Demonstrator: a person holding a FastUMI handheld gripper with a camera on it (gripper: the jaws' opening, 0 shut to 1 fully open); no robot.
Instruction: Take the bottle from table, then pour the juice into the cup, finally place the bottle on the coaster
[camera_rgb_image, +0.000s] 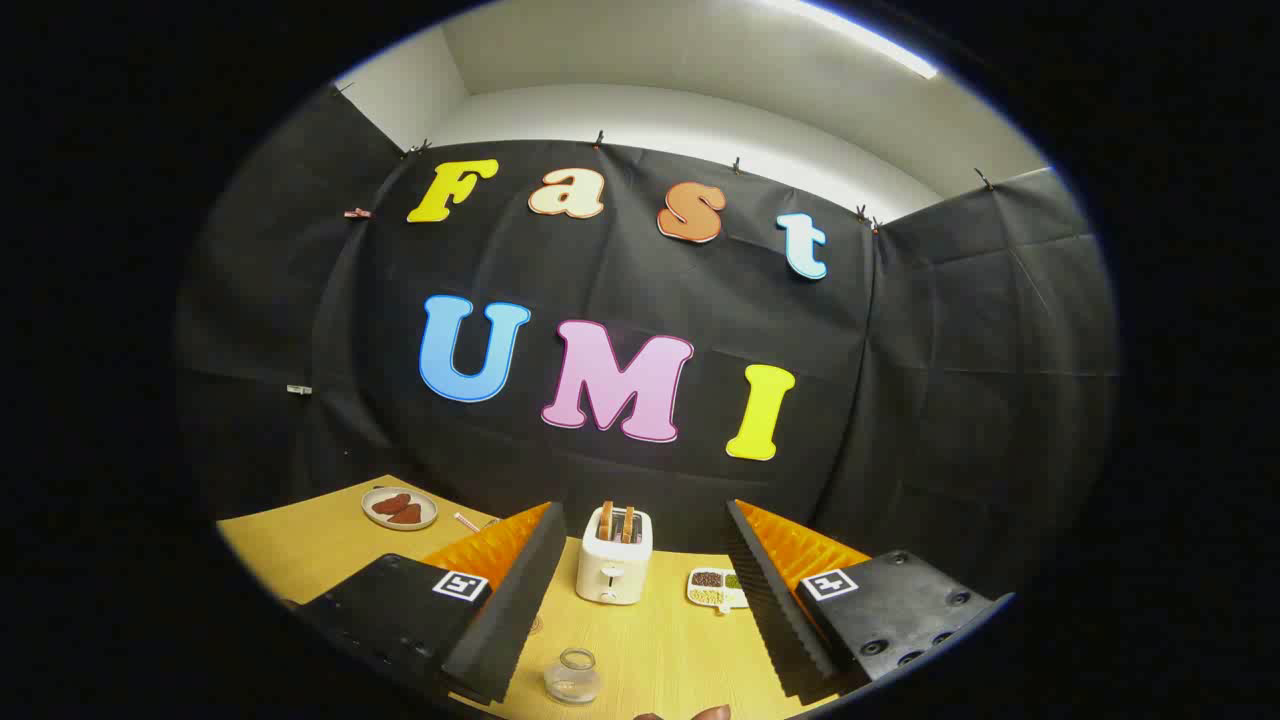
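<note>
Our gripper (640, 590) is spread wide above the bench (300, 550), its fingers holding nothing. Between them, low and near, we see a small clear glass cup (573, 677). Beyond it stands a white toaster (613, 567) holding toast, a divided dish (716, 589) just beside it, and a plate (399, 508) farther off past the left finger.

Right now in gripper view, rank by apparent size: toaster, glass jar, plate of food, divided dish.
1. toaster
2. plate of food
3. divided dish and glass jar: alike; the jar sits nearer, so unranked.
The claw is open, holding nothing.
</note>
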